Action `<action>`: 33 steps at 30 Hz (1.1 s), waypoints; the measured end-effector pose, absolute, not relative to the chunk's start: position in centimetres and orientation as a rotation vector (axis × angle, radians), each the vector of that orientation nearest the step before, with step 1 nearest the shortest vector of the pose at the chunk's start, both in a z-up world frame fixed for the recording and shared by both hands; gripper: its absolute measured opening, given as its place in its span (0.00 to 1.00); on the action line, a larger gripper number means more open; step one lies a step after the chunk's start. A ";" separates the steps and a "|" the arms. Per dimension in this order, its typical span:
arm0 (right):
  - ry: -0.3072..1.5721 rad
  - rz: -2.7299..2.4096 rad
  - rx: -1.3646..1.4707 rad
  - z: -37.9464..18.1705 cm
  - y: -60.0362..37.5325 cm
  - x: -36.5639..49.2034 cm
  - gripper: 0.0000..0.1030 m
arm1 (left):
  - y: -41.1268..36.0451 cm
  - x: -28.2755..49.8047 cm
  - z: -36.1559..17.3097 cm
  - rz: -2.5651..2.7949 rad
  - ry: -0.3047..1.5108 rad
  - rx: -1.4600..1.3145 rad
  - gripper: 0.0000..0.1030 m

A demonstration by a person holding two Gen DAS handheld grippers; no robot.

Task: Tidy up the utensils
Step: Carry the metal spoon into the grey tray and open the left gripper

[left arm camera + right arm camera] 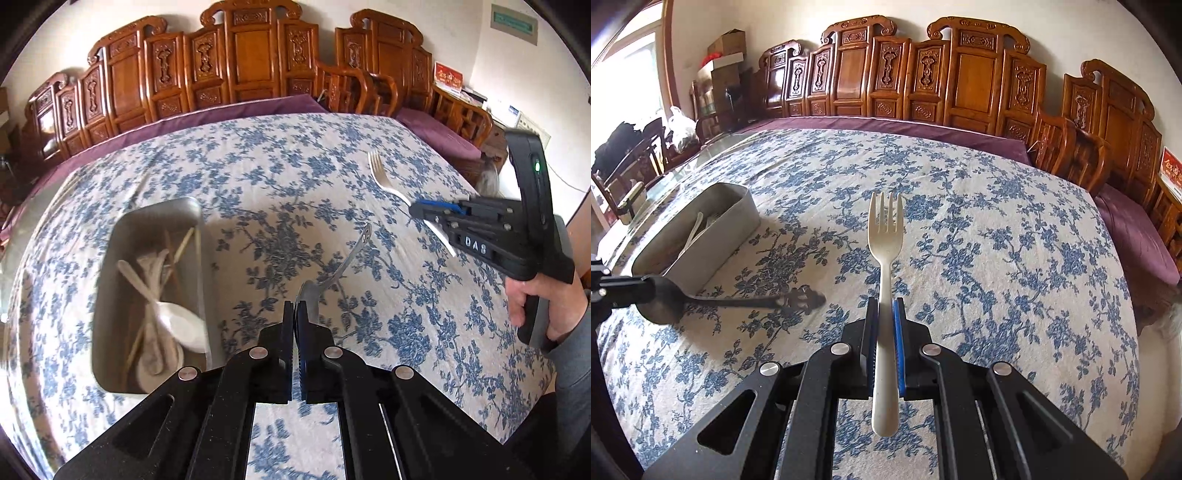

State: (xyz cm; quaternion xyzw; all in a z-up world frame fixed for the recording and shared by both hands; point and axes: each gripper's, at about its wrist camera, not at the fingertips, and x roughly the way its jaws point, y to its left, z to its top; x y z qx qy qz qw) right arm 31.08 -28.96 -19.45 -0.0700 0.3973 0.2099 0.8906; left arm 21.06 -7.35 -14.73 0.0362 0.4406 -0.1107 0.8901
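Metal spoon [325, 280] in left jaws, one white fork [884, 258] in right jaws.

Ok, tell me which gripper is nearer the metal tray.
Left. The left gripper, shut on a metal spoon, hangs just beside the metal tray; the right gripper, holding a white fork, is across the table.

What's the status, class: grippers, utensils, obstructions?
Left gripper shut on metal spoon. Right gripper shut on white fork. Tray already holds utensils. Nothing blocking it.
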 end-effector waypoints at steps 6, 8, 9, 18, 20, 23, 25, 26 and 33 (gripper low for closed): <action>0.858 0.428 -0.147 -20.2 -27.7 29.5 0.09 | -4.8 19.5 -13.1 -0.205 0.885 0.058 0.01; 0.875 0.425 -0.147 -20.7 -27.4 28.7 0.09 | -3.9 19.0 -12.7 -0.196 0.876 0.052 0.01; 0.883 0.422 -0.146 -20.9 -27.3 28.2 0.09 | -3.5 18.7 -12.5 -0.193 0.873 0.047 0.01; 0.904 0.388 -0.116 -21.7 -26.4 23.7 0.09 | 0.1 17.3 -11.6 -0.152 0.836 -0.001 0.01; 0.901 0.381 -0.113 -21.6 -26.1 23.1 0.09 | 0.8 17.1 -11.4 -0.141 0.827 -0.010 0.01; 0.900 0.362 -0.112 -21.2 -25.5 23.0 0.09 | 1.9 16.9 -11.2 -0.125 0.815 -0.021 0.01; 0.892 0.363 -0.115 -20.6 -25.0 22.8 0.09 | 2.7 16.8 -11.1 -0.111 0.808 -0.029 0.01; 0.889 0.363 -0.117 -20.3 -24.7 22.6 0.09 | 3.0 16.8 -11.1 -0.105 0.805 -0.033 0.01; 0.890 0.383 -0.146 -18.7 -22.2 21.3 0.09 | 5.6 17.6 -11.4 -0.050 0.781 -0.036 0.01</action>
